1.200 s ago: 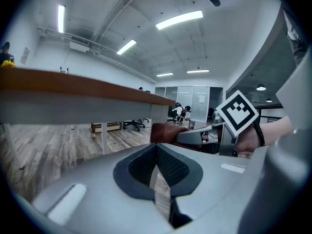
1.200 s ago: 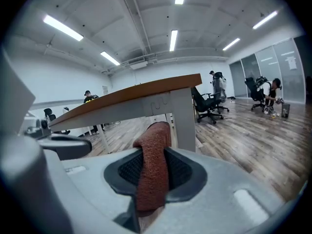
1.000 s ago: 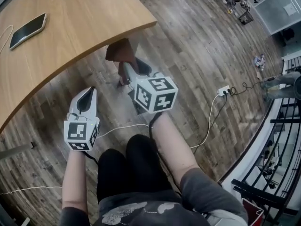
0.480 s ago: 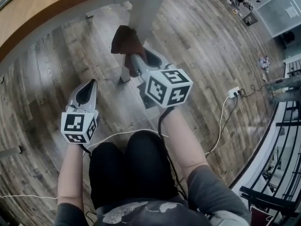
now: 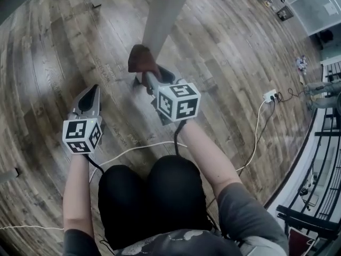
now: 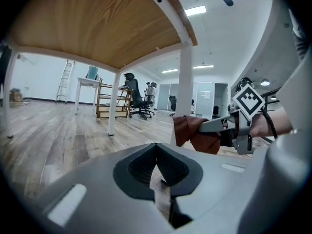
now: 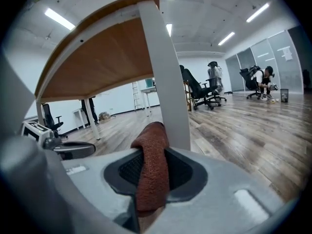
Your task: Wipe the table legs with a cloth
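A white table leg (image 5: 162, 16) rises from the wood floor; in the right gripper view the table leg (image 7: 167, 84) stands just behind the jaws. A brown cloth (image 5: 140, 59) is pinched in my right gripper (image 5: 144, 72) and lies against the leg's near face. The cloth (image 7: 152, 167) hangs down between the shut jaws of the right gripper (image 7: 153, 152). My left gripper (image 5: 94, 91) hovers over the floor to the left of the leg, shut and empty. From the left gripper (image 6: 156, 147) I see the cloth (image 6: 193, 133) at the leg (image 6: 185, 82).
A white cable (image 5: 133, 149) runs across the floor by the person's knees. A power strip (image 5: 270, 95) lies to the right, a black railing (image 5: 319, 143) beyond it. More table legs (image 6: 112, 104) and office chairs (image 7: 200, 89) stand farther off.
The view has dropped below the tabletop, which has left the head view. My right gripper has carried the cloth forward to the leg. The left gripper has stayed low at the left.
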`<state>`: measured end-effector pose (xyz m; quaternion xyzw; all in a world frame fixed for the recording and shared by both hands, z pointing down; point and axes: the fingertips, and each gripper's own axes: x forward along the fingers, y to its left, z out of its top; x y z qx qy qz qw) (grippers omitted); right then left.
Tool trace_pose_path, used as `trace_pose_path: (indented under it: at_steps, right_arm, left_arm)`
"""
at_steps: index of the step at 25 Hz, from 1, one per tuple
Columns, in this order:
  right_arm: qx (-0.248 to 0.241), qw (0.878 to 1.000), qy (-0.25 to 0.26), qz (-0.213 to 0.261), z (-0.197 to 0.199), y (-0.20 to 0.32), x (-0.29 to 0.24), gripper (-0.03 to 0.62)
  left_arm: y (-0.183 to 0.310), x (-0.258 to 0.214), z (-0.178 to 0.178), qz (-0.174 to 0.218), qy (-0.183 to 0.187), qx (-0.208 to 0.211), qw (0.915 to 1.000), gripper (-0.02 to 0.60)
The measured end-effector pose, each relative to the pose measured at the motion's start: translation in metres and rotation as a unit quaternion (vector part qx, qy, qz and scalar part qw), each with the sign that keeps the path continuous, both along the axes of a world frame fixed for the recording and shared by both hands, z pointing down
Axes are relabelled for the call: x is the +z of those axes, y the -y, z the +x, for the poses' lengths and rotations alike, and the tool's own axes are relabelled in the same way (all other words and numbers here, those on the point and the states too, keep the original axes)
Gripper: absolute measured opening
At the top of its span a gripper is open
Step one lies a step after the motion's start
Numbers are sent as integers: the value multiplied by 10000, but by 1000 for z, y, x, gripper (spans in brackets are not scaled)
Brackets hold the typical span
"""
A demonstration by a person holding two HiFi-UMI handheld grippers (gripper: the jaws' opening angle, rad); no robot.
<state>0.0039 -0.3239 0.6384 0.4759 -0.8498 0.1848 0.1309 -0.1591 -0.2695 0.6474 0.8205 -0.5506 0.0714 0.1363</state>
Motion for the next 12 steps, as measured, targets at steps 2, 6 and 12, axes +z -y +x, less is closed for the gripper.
trace_pose_path:
  at_steps: [2, 6, 12]
  right_arm:
    - [16, 9997, -155, -164, 0, -3, 29, 84]
    - [5, 9982, -423, -424, 0, -4, 83, 84]
    - [-56, 9919, -884, -908, -4, -6, 161, 84]
  left_arm:
    - [-2, 16, -1, -54, -42, 0, 10000, 18]
    - [-3, 49, 1, -192, -3, 158, 9997, 18]
    - [-14, 96, 15, -503, -38, 317, 9982, 18]
